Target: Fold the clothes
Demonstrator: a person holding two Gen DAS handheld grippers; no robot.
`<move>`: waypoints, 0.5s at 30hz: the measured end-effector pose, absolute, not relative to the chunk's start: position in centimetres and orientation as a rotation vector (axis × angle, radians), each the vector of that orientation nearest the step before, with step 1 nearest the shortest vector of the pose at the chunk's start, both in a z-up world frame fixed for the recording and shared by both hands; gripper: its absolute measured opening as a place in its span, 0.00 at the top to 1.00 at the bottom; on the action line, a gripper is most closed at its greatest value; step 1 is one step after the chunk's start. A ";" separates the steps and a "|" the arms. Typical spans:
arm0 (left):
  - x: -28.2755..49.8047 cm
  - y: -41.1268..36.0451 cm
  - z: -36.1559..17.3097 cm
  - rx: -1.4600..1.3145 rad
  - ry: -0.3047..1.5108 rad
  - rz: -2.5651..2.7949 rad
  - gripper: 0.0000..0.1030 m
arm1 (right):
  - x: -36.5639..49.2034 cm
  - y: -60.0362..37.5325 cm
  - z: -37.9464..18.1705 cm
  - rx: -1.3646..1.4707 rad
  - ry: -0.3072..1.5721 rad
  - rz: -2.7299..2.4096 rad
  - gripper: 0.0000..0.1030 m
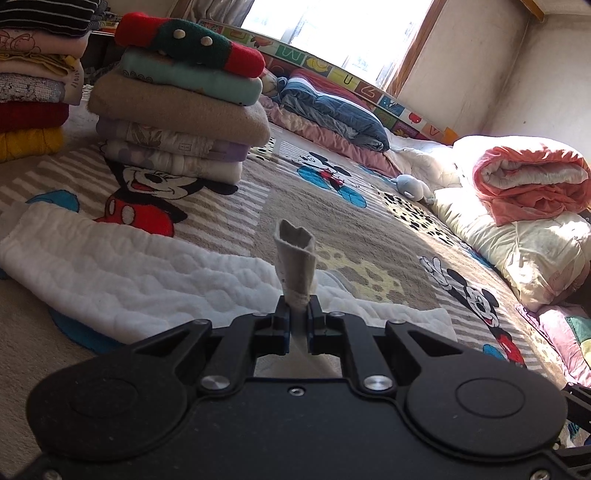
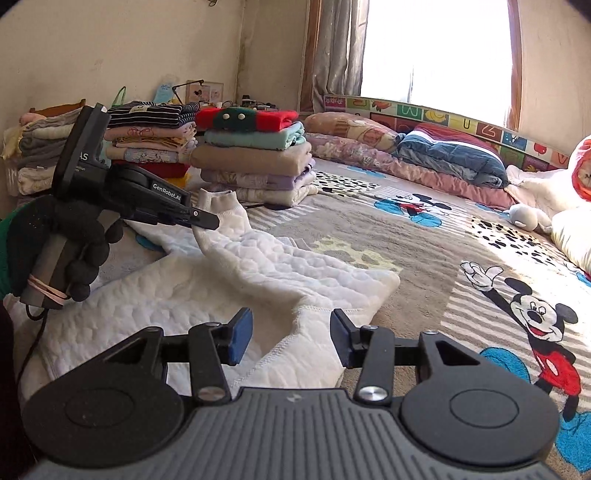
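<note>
Carpet (image 1: 303, 229) with cartoon mice and grey stripes fills the left wrist view, sunlit from a window (image 1: 332, 26) at the top centre; a stack of folded clothes (image 1: 177, 122) stands at upper left, with a second stack (image 1: 33, 77) at the left edge; bedding (image 1: 332, 110) lies along an alphabet mat (image 1: 369, 85) against the far wall, and a pink rolled quilt (image 1: 532, 181) sits at right; the white quilted garment (image 1: 122, 273) lies flat across the lower left, and the left tool (image 1: 297, 314) at bottom centre is clamped on its cuff (image 1: 295, 262), which sticks up between the pads.

Right wrist view: the same carpet (image 2: 424, 251) runs to the window (image 2: 436, 48) at upper right; folded stacks (image 2: 255, 162) sit at centre left; a gloved hand (image 2: 62, 247) at left holds the left tool (image 2: 207, 221), pinching the sleeve (image 2: 229, 221) of the white garment (image 2: 184, 288), which spreads over the carpet in the lower left; the right tool (image 2: 291, 339) at bottom centre has its pads apart, with the garment's hem lying loose between them.
</note>
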State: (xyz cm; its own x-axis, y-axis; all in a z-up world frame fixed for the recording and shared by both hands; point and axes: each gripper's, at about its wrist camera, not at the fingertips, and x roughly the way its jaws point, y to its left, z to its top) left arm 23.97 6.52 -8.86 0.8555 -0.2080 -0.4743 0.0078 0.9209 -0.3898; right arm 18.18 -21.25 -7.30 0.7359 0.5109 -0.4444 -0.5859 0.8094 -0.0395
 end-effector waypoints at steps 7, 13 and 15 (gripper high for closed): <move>23.6 6.7 -9.4 -0.366 0.586 -0.107 0.93 | 24.9 -21.0 -7.3 -0.172 0.465 0.602 0.55; 22.9 6.3 -9.5 -0.326 0.600 -0.131 0.93 | 32.2 -20.2 -9.5 -0.127 0.598 0.617 0.55; 22.8 5.9 -9.4 -0.298 0.606 -0.140 0.93 | 33.9 -20.2 -10.5 -0.110 0.649 0.611 0.55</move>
